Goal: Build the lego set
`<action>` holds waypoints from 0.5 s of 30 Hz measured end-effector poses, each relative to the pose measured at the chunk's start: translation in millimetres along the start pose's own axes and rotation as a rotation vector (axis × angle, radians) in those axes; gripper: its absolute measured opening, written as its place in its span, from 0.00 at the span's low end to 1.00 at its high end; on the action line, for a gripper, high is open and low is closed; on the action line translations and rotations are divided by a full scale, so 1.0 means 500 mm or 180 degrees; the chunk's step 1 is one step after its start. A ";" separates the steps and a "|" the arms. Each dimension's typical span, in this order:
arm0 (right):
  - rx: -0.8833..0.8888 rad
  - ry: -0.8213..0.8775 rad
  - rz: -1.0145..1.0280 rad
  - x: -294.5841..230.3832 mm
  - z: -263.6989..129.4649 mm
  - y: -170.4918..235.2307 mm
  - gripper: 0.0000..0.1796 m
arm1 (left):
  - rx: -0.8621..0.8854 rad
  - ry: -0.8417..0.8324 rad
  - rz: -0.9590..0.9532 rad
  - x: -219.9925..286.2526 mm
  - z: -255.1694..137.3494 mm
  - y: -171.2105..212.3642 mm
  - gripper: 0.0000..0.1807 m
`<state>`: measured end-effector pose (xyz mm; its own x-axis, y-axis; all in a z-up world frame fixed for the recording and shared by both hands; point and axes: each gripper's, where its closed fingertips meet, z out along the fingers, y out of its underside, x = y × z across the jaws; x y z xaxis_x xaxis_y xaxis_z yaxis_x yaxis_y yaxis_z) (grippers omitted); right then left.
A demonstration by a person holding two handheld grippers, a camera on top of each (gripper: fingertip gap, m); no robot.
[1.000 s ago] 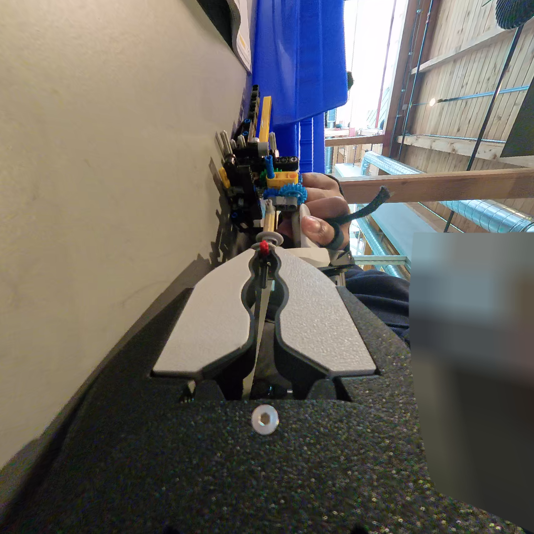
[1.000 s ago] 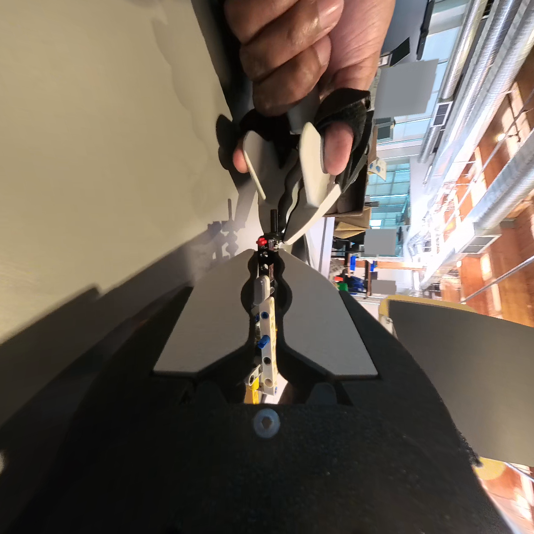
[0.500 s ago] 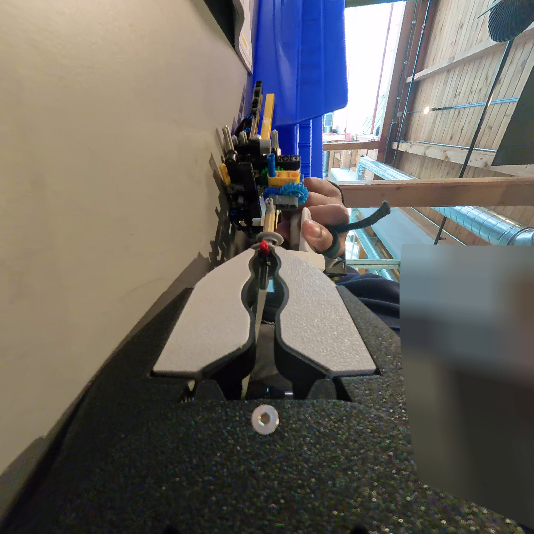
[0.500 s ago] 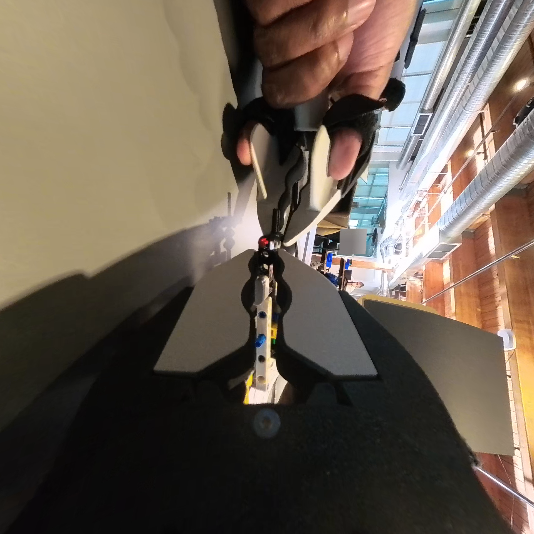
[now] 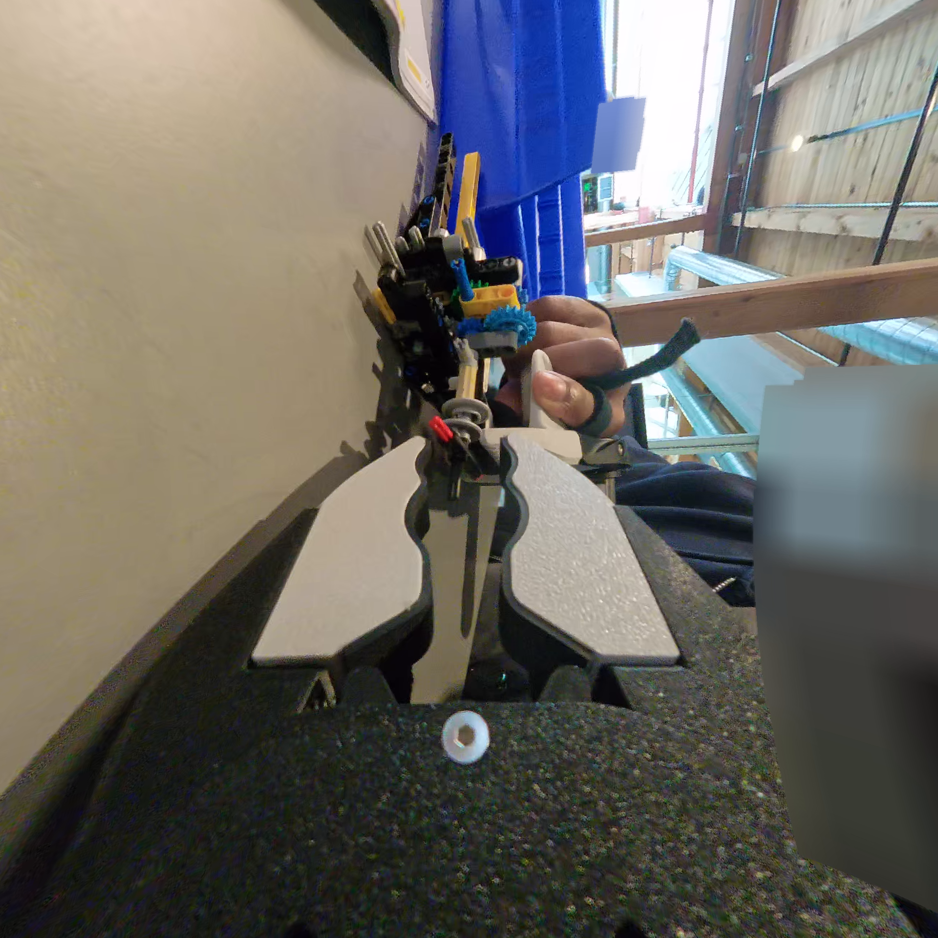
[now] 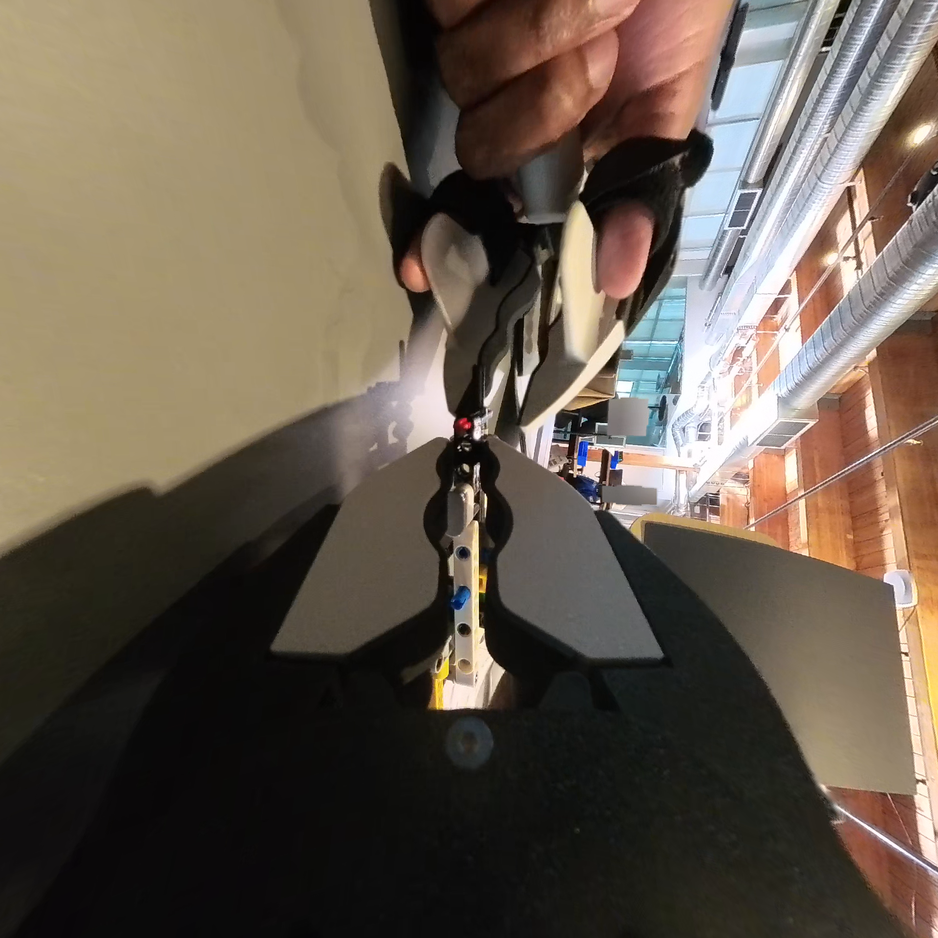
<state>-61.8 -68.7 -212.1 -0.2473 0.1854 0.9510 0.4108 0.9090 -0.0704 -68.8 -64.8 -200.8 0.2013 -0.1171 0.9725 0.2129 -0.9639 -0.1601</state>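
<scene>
The lego model [image 5: 441, 309] is black, yellow and grey with a blue gear, and is held beside the beige table [image 5: 152, 254]. My right gripper [image 6: 469, 449] is shut on the lego model [image 6: 464, 573], gripping its white beam with a blue pin. My left gripper [image 5: 462, 446] is open, its jaws apart around a small black piece with a red pin [image 5: 440, 430] at the model's near end. In the right wrist view the left gripper [image 6: 500, 396] shows tip to tip with mine, held by a hand [image 6: 548, 101]; the red pin [image 6: 462, 424] sits between the two.
A blue bin [image 5: 523, 101] stands on the table beyond the model. A white-edged booklet or box [image 5: 411, 56] lies at the table's far end. A hand [image 5: 573, 355] holds the right gripper behind the model. A grey board [image 6: 761, 649] is to the right. Both grippers' tips are close together, under 4 cm apart.
My left gripper's jaws have opened; they were shut on the black piece with the red pin. The piece now sits at the model's end. The right gripper still holds the model.
</scene>
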 end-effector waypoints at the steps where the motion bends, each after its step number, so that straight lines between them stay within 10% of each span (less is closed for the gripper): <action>1: -0.0001 -0.0001 0.0007 0.000 0.000 0.000 0.05 | 0.0010 -0.0027 0.0073 0.000 -0.002 0.000 0.14; 15: -0.0003 -0.0048 0.0124 -0.005 -0.001 -0.007 0.05 | -0.0390 -0.1195 0.2364 -0.026 -0.008 0.039 0.09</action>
<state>-62.3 -72.5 -214.1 -0.2443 0.2262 0.9429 0.4211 0.9007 -0.1069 -71.0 -82.9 -215.7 0.5574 -0.6648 0.4974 -0.2016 -0.6895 -0.6957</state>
